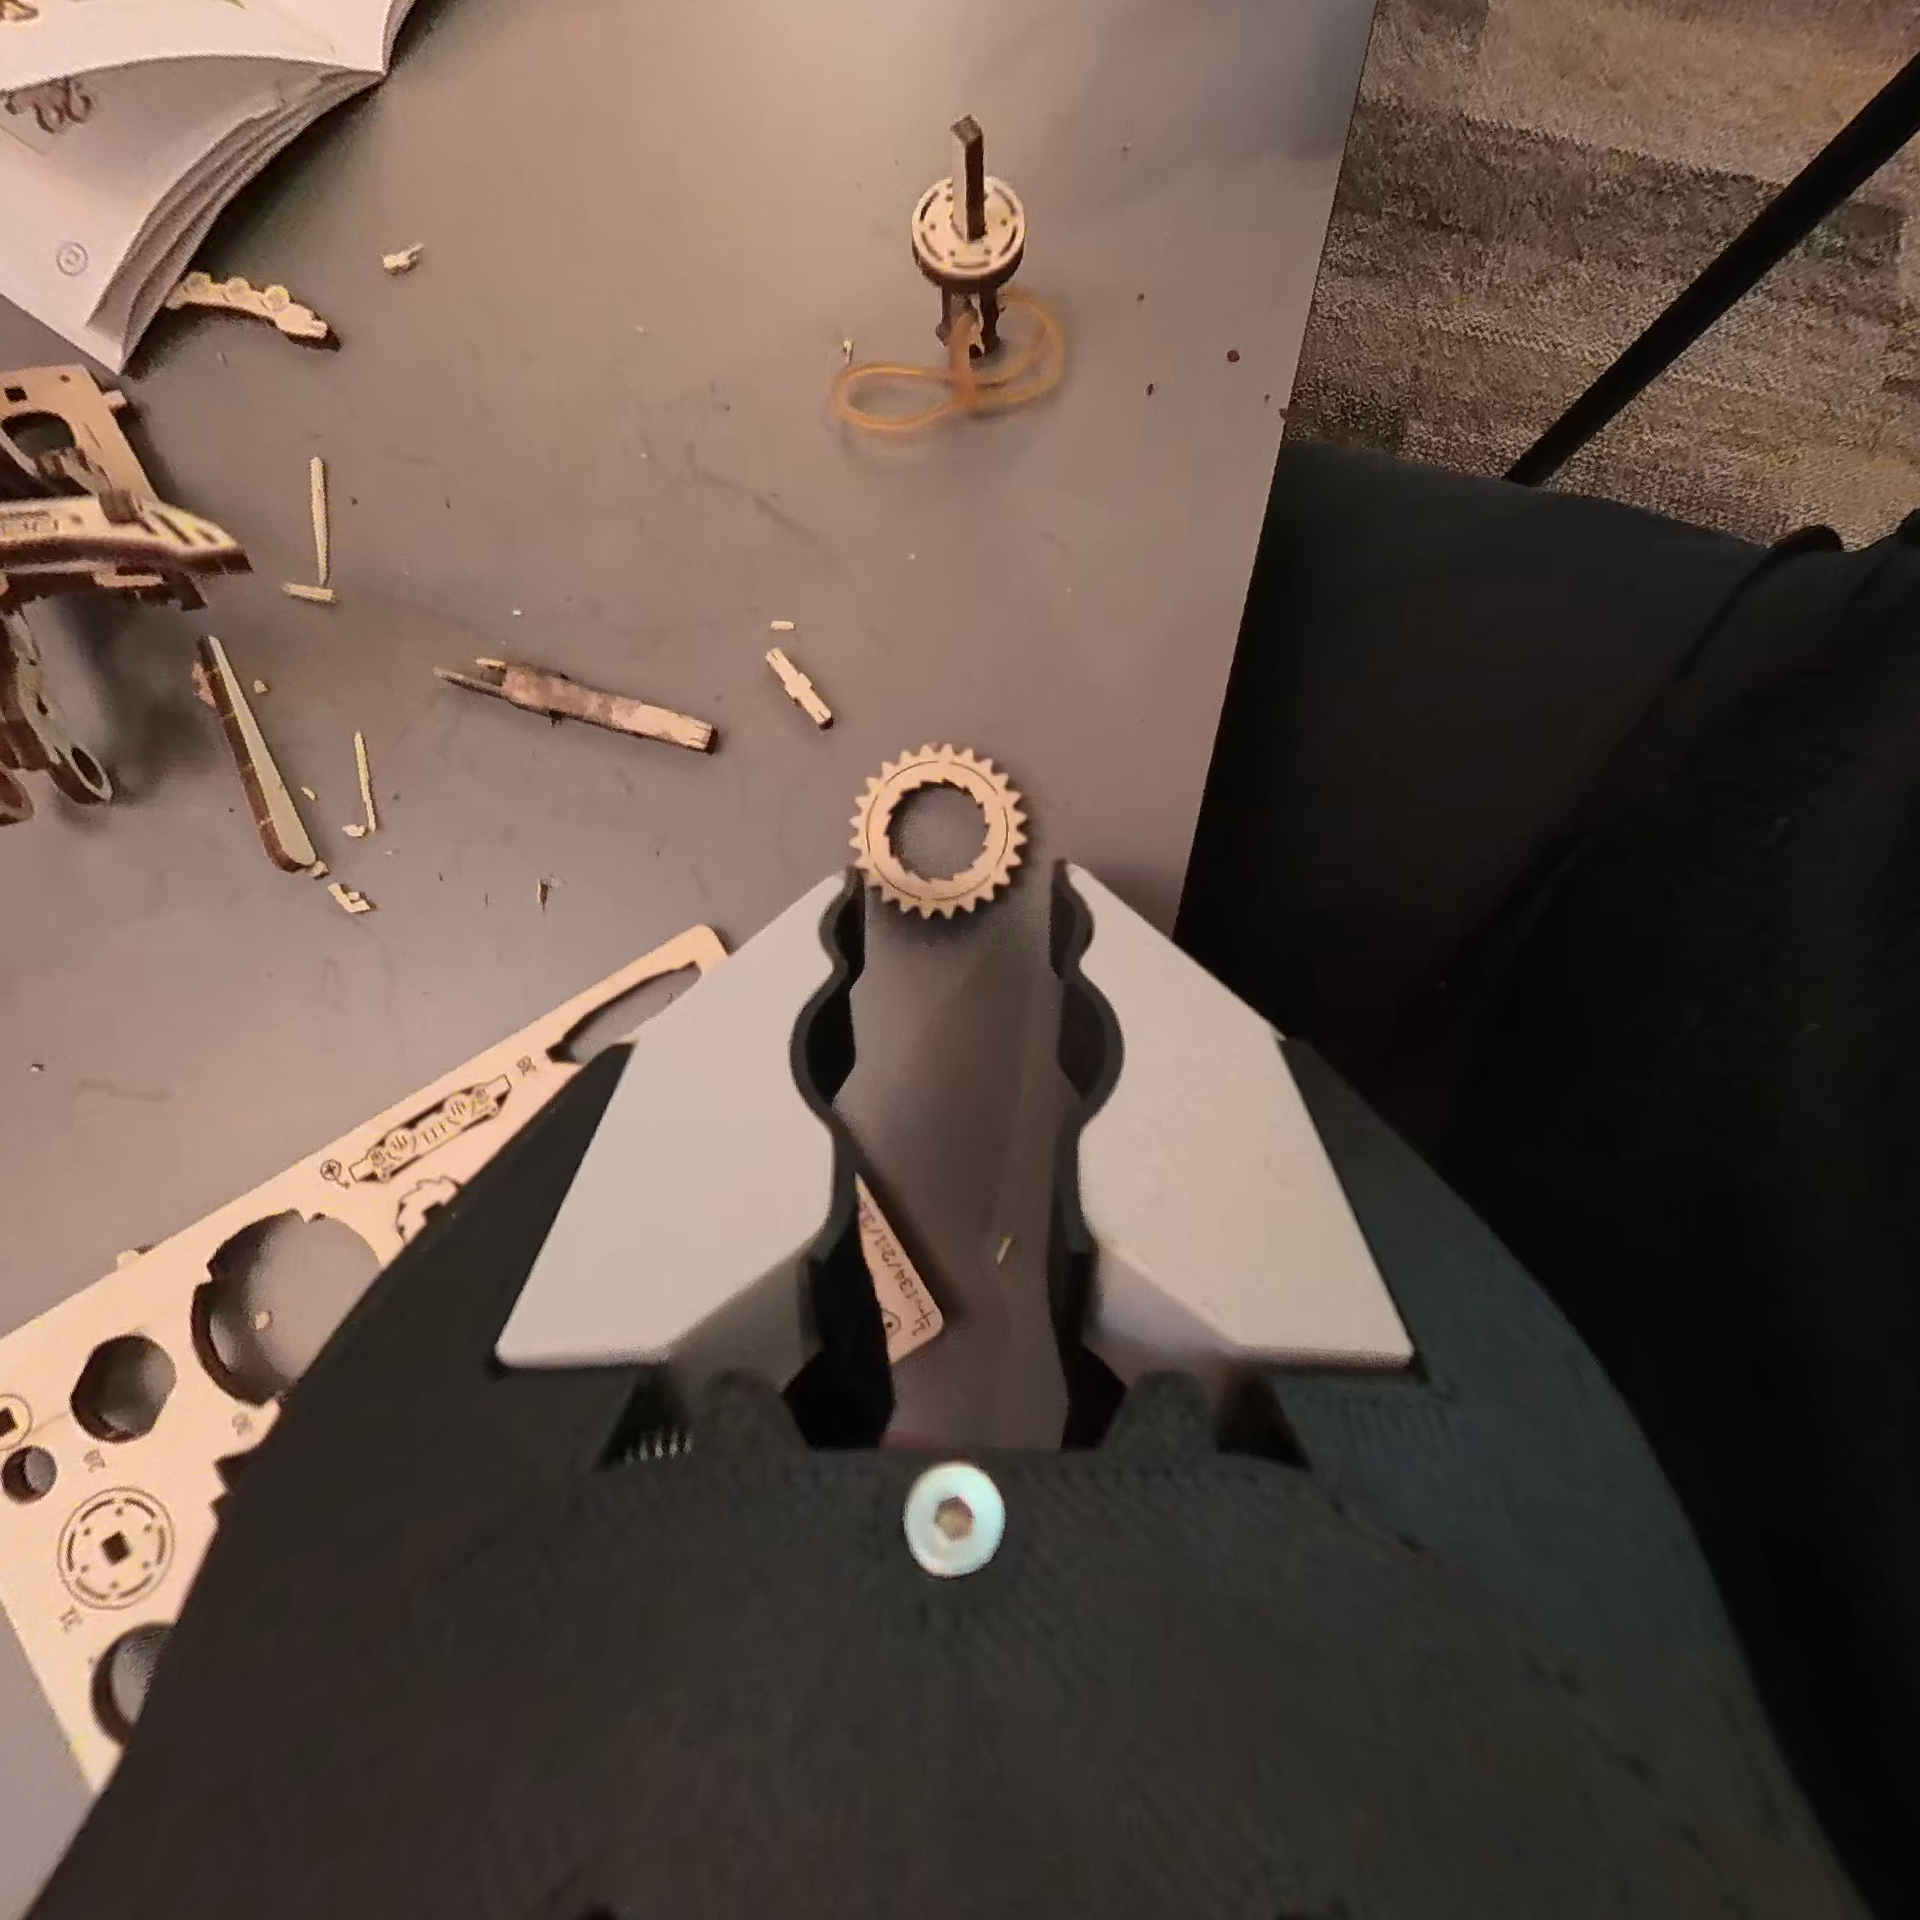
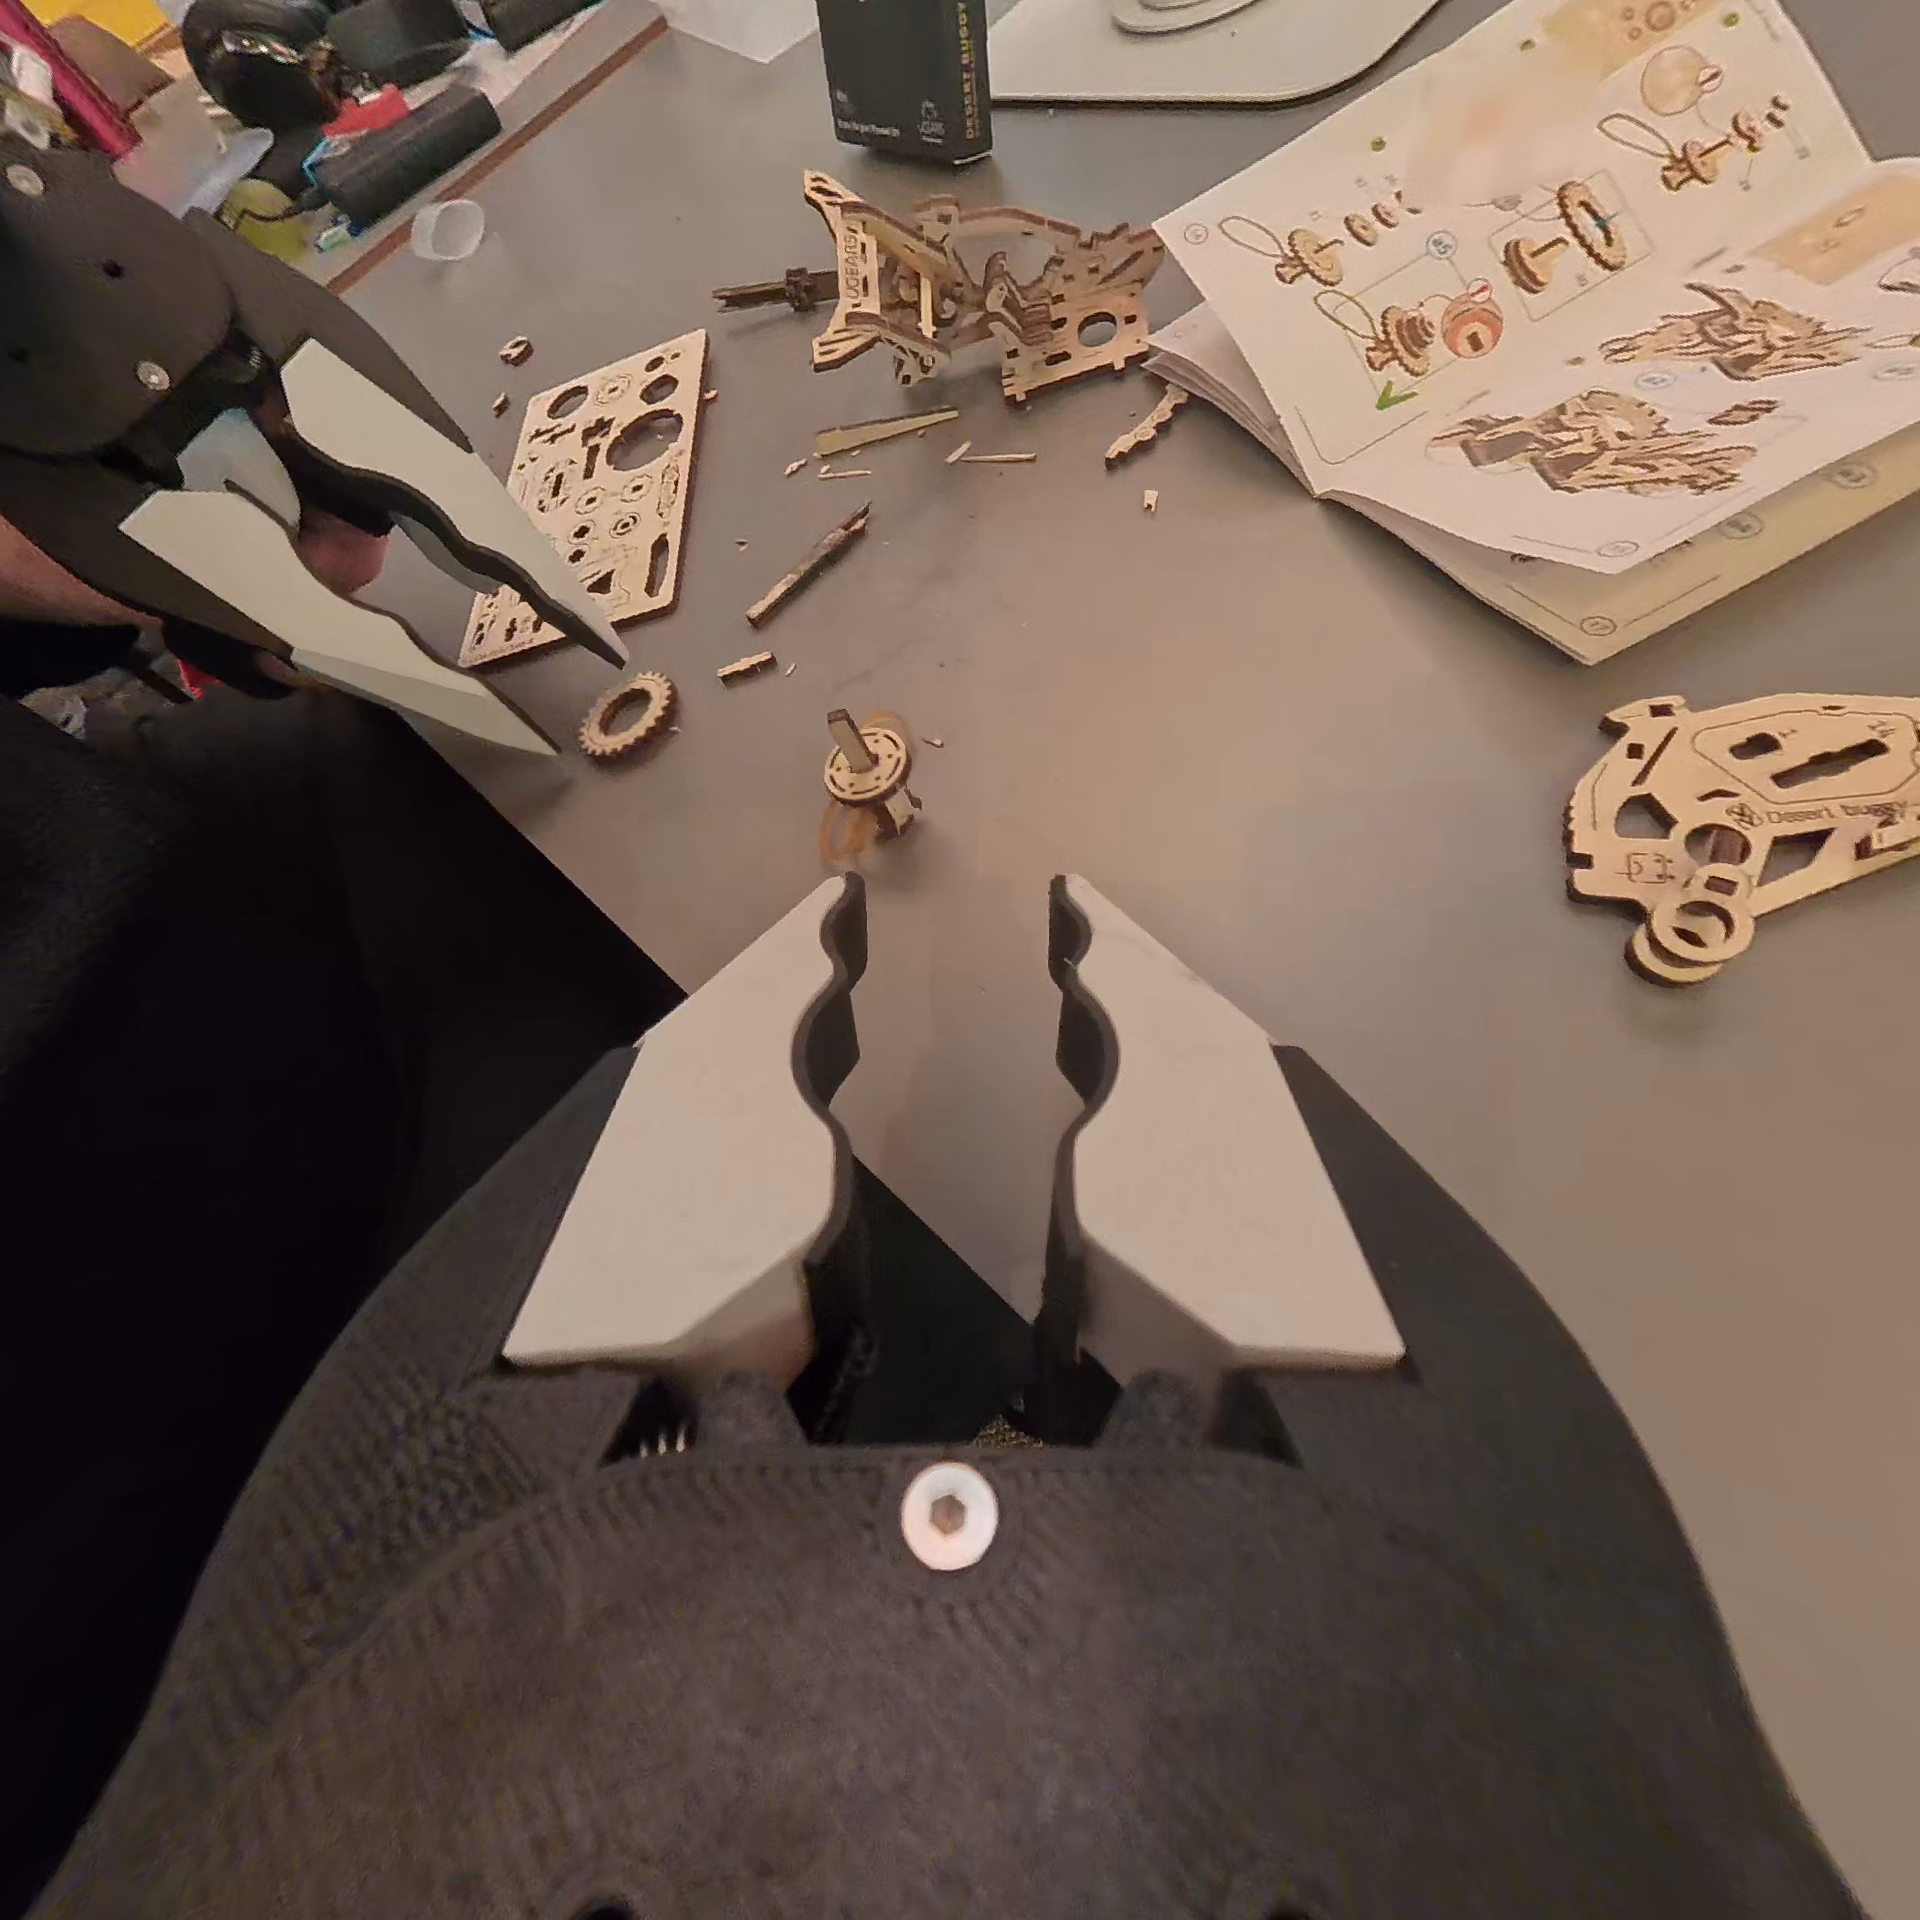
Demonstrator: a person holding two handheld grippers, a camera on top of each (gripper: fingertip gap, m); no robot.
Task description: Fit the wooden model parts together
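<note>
A wooden gear ring (image 1: 941, 828) lies flat on the grey table near its edge. My left gripper (image 1: 956, 883) is open and empty, its fingertips just short of the gear on either side. The gear also shows in the right wrist view (image 2: 628, 715), with the left gripper (image 2: 592, 701) right beside it. A small wooden axle assembly (image 1: 968, 244) with a disc stands upright, a rubber band (image 1: 951, 379) at its base. My right gripper (image 2: 956, 888) is open and empty, close behind this axle assembly (image 2: 869, 774).
A partly built wooden frame (image 2: 987, 301), a punched-out parts sheet (image 2: 608, 488), an open instruction booklet (image 2: 1621, 322) and a car-shaped wooden side panel (image 2: 1756, 821) lie on the table (image 2: 1195, 675). Wood scraps (image 1: 577, 707) are scattered about. A dark box (image 2: 904, 78) stands at the back. My hands' fingertips stand some 15 centimetres from each other. The rubber band (image 1: 951, 379) sits 7 centimetres or so from the ends of my right fingers.
</note>
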